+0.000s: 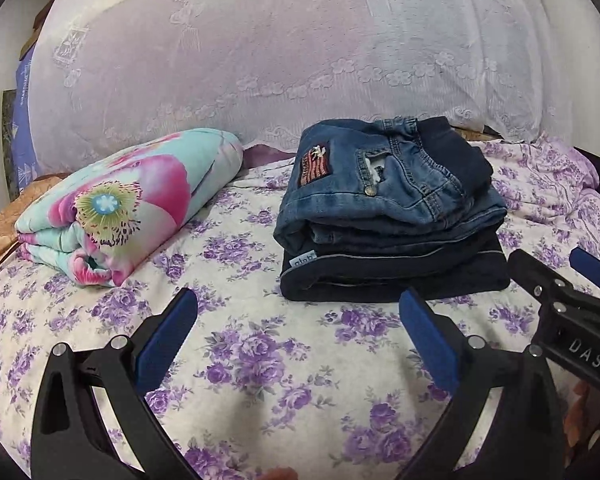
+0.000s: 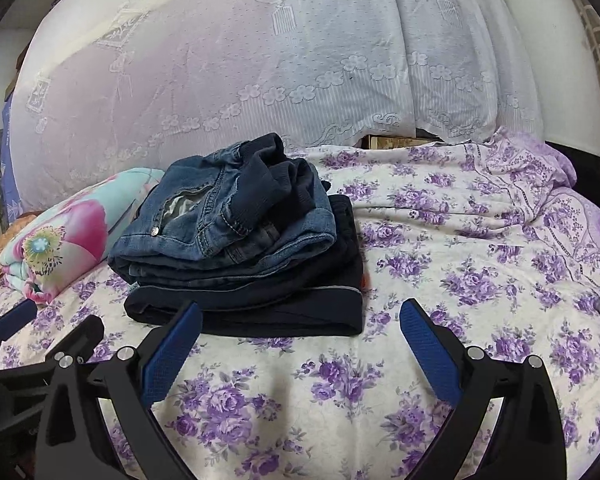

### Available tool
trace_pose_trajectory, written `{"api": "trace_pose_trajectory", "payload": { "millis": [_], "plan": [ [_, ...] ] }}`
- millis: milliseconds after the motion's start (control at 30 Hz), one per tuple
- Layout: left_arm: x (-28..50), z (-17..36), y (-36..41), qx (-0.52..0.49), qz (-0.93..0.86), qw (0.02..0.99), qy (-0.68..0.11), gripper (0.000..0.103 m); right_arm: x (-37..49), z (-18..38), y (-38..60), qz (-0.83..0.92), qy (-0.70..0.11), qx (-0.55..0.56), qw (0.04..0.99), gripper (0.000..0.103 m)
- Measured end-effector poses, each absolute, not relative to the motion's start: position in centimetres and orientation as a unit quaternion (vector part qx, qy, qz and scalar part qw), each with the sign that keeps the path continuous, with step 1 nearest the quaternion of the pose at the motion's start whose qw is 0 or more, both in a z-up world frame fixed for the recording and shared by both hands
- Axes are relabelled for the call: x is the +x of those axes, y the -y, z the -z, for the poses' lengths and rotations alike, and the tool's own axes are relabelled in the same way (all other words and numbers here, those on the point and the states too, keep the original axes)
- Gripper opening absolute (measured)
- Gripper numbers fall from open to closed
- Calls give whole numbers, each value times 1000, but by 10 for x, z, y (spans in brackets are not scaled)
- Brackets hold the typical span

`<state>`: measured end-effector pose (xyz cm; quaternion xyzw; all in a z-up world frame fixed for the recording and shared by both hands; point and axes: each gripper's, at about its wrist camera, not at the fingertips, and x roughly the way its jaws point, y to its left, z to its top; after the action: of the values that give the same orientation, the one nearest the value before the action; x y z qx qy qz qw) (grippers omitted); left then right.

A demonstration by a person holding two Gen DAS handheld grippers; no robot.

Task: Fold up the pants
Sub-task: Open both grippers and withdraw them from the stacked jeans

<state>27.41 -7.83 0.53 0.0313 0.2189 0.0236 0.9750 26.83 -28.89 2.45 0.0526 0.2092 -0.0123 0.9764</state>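
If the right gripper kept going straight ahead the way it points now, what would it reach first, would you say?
Most likely the stack of folded pants: the open right gripper points over bare bedsheet at the stack's right end, though depth is hard to judge.

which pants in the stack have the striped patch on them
The lighter blue jeans on top of the stack; the striped patch sits near their waistband. The dark navy pants underneath are plain, with only a small white label.

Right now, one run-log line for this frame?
left gripper: open, empty | right gripper: open, empty | folded jeans: stacked on dark folded pants | floral bedsheet: under stack
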Motion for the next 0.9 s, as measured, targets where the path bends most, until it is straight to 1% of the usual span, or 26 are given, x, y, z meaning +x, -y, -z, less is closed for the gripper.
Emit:
{"api": "trace_pose_trajectory", "payload": {
  "millis": [167, 500, 700, 900],
  "plan": [
    [274, -5, 81, 40, -22, 974, -220, 98, 267, -25, 289, 12, -206, 53, 977, 100],
    [271, -3, 97, 79, -13, 974, -212, 98, 261, -28, 273, 4, -191, 13, 981, 100],
    [267, -5, 95, 71, -13, 977, -200, 98, 261, -29, 275, 5, -189, 25, 982, 100],
    [277, -3, 85, 45, -22, 972, -229, 98, 261, -29, 275, 7, -189, 23, 982, 100]
  ]
}}
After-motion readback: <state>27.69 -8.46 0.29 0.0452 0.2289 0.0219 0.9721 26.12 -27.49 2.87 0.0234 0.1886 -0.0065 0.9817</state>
